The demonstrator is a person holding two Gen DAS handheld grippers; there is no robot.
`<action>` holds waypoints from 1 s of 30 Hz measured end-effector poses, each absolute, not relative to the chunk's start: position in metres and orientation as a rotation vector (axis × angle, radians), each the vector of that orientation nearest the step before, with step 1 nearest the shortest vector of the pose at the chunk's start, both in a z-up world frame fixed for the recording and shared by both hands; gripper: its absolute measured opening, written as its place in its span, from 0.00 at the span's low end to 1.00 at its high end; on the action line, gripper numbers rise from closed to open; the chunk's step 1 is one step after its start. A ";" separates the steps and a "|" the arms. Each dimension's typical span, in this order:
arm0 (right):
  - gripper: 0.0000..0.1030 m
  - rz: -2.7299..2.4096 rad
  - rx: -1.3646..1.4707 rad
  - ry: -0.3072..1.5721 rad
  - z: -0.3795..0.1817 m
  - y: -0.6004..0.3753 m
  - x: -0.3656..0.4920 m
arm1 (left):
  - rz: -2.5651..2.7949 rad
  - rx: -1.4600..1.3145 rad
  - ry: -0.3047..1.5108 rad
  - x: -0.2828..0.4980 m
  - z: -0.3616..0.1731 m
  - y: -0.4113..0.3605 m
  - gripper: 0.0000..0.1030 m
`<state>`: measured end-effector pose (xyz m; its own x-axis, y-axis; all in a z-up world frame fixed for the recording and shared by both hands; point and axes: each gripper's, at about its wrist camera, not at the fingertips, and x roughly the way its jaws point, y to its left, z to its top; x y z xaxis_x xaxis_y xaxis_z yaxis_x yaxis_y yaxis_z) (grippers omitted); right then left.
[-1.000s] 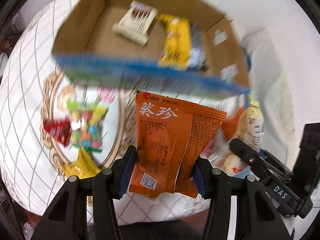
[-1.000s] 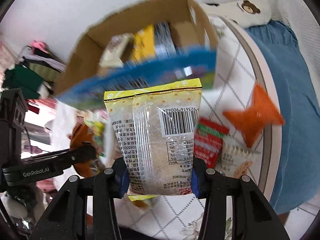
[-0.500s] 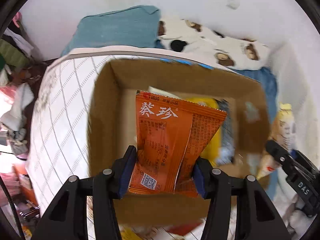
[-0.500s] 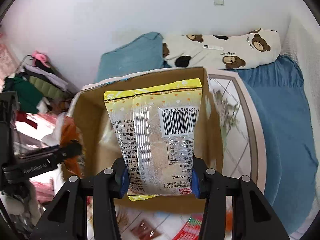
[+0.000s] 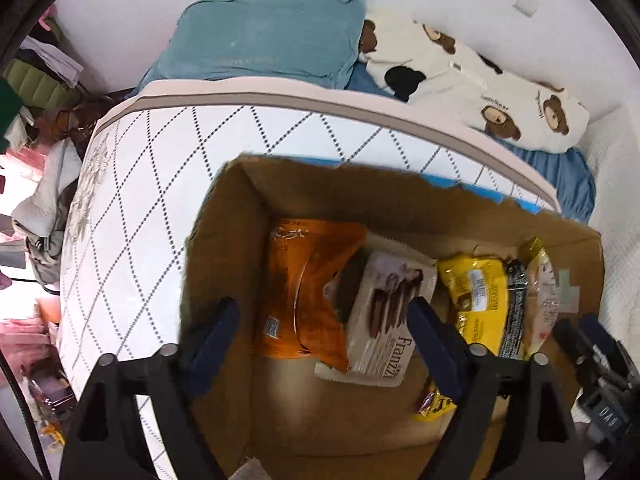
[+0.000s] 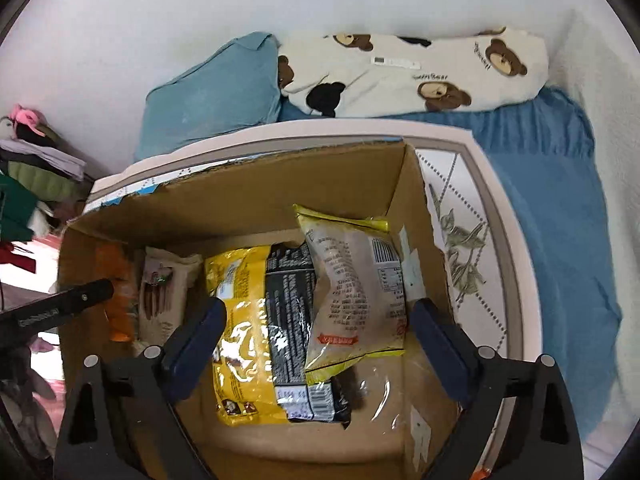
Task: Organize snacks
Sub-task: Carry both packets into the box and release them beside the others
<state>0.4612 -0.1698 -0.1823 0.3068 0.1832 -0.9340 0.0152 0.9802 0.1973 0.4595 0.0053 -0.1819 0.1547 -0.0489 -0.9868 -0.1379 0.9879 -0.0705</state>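
An open cardboard box [image 5: 224, 240] [image 6: 320, 176] sits on the quilted mattress. My left gripper [image 5: 324, 324] is open and empty above its left half, over an orange snack packet [image 5: 304, 280] lying beside a white Franzzi wafer pack [image 5: 384, 320]. My right gripper [image 6: 316, 328] is open and empty above the right half, over a clear yellow-edged packet [image 6: 352, 288] that rests on a black packet [image 6: 288, 320] and a yellow packet [image 6: 240, 320]. The orange packet [image 6: 116, 288] and wafer pack [image 6: 160, 292] also show in the right wrist view.
The white diamond-quilted mattress [image 5: 160, 168] carries the box. A teal pillow [image 6: 212, 92] and a bear-print pillow [image 6: 412, 68] lie against the white wall beyond. Blue bedding [image 6: 560, 208] spreads to the right. Clothes pile up at the far left [image 5: 36, 80].
Both grippers were shut on their packets over the box. Both have opened, and the orange packet and the clear yellow-edged packet now lie inside the box.
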 end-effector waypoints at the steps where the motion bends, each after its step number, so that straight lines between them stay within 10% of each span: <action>1: 0.95 0.117 0.178 1.256 -0.183 -0.168 0.462 | 0.062 -0.151 1.416 0.459 -0.181 0.003 0.94; 30: 0.96 0.117 0.053 1.123 -0.147 -0.159 0.342 | -0.005 -0.099 1.183 0.325 -0.130 -0.021 0.94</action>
